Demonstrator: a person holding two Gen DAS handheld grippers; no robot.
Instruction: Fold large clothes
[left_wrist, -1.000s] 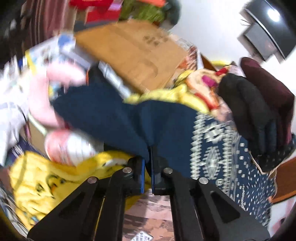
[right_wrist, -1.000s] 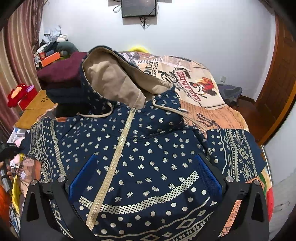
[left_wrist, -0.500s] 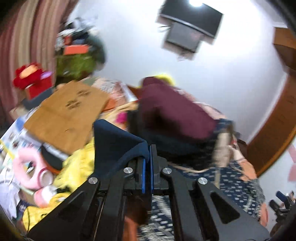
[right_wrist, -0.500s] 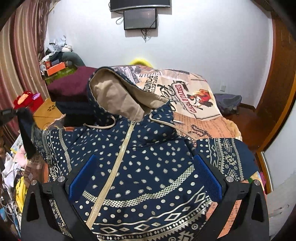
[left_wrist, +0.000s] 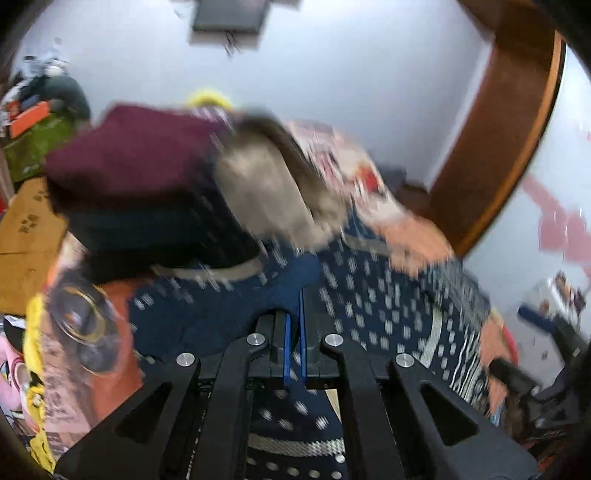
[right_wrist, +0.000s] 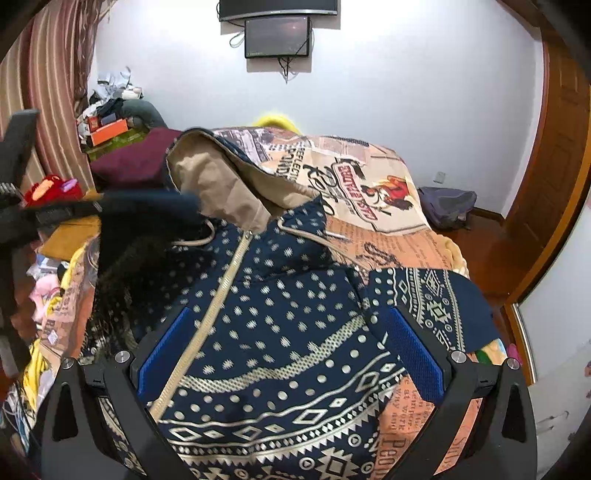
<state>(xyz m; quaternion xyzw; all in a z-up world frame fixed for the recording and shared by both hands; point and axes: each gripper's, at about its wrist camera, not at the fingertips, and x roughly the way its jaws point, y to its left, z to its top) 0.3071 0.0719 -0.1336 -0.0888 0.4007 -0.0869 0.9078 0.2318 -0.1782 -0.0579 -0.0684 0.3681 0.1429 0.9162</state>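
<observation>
A navy hooded jacket (right_wrist: 280, 314) with cream dots, a cream zip and a beige-lined hood (right_wrist: 218, 181) lies face up on the bed. My left gripper (left_wrist: 293, 317) is shut on the jacket's left sleeve (left_wrist: 280, 291) and holds it lifted over the jacket's front; this view is motion-blurred. In the right wrist view the lifted sleeve (right_wrist: 147, 229) shows as a dark blur at the left, with the left gripper's black body at the far left edge. My right gripper (right_wrist: 288, 350) is open and empty above the jacket's lower front. The right sleeve (right_wrist: 428, 302) lies spread out to the right.
The bed has an orange newspaper-print cover (right_wrist: 369, 184). Folded maroon and dark clothes (right_wrist: 129, 162) are stacked at the jacket's upper left. Cardboard, yellow cloth and clutter (right_wrist: 48, 288) fill the floor on the left. A wooden door (right_wrist: 554, 166) stands at the right.
My left gripper has swung the sleeve from the left side of the bed up and over the jacket's front. My right gripper has stayed open and hardly moved.
</observation>
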